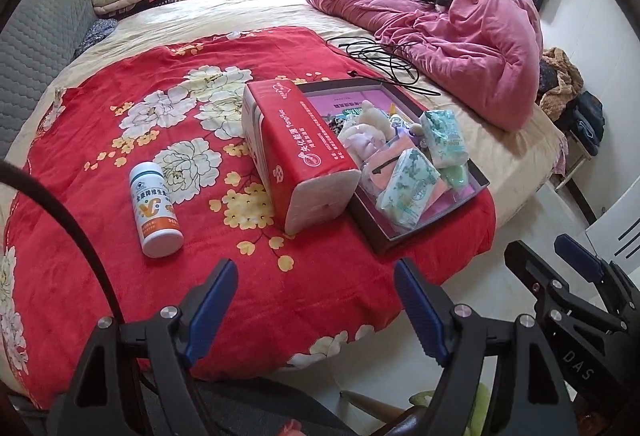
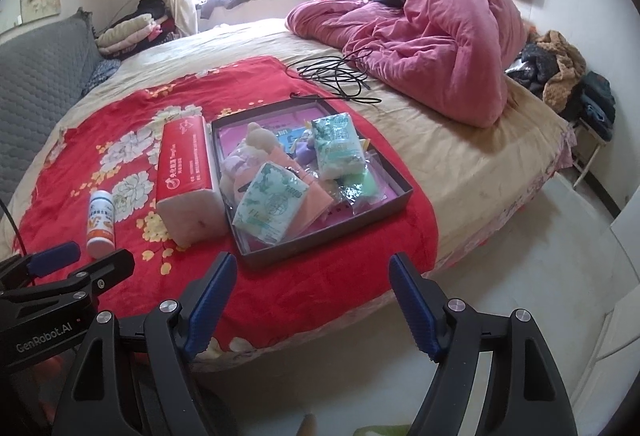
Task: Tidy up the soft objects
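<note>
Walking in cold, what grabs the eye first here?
The red floral blanket spread over the bed's near end, with a red tissue pack beside a shallow box of soft packets. Behind, a pink quilt lies heaped; a white bottle lies left.

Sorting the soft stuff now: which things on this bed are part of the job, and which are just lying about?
Job:
- red tissue pack, beside the box
- shallow box
- two green tissue packets, in the box
- plush toy, in the box

Lying about:
- white bottle
- black cable
- pink quilt
- clothes pile
</note>
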`<state>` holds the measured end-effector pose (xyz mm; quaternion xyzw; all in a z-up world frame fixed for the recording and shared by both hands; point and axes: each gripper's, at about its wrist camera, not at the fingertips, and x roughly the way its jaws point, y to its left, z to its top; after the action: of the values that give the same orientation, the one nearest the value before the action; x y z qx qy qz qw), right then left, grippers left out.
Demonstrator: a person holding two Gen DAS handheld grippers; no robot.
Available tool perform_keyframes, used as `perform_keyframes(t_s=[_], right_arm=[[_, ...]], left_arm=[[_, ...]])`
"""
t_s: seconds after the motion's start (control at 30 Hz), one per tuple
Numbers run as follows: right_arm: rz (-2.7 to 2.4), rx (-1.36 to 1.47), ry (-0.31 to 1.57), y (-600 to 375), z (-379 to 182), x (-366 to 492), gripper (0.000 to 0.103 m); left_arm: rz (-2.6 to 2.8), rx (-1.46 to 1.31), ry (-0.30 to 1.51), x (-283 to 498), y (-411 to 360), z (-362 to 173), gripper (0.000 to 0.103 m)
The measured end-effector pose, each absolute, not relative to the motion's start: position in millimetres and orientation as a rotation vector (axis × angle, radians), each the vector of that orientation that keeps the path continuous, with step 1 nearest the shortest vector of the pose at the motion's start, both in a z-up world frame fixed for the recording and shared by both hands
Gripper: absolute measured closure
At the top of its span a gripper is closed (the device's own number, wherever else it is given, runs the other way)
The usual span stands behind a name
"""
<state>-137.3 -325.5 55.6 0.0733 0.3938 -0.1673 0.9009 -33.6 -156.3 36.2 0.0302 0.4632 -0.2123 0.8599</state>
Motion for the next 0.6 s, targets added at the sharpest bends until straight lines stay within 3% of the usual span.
perform_keyframes(t_s=[0.6], right_arm=[[-0.338,0.157,0.829,-319.5,51.8,-140.1,0.024]], left_arm=[[-0.440,0.094,0.973,-40.2,-161.0,36.8,0.023]])
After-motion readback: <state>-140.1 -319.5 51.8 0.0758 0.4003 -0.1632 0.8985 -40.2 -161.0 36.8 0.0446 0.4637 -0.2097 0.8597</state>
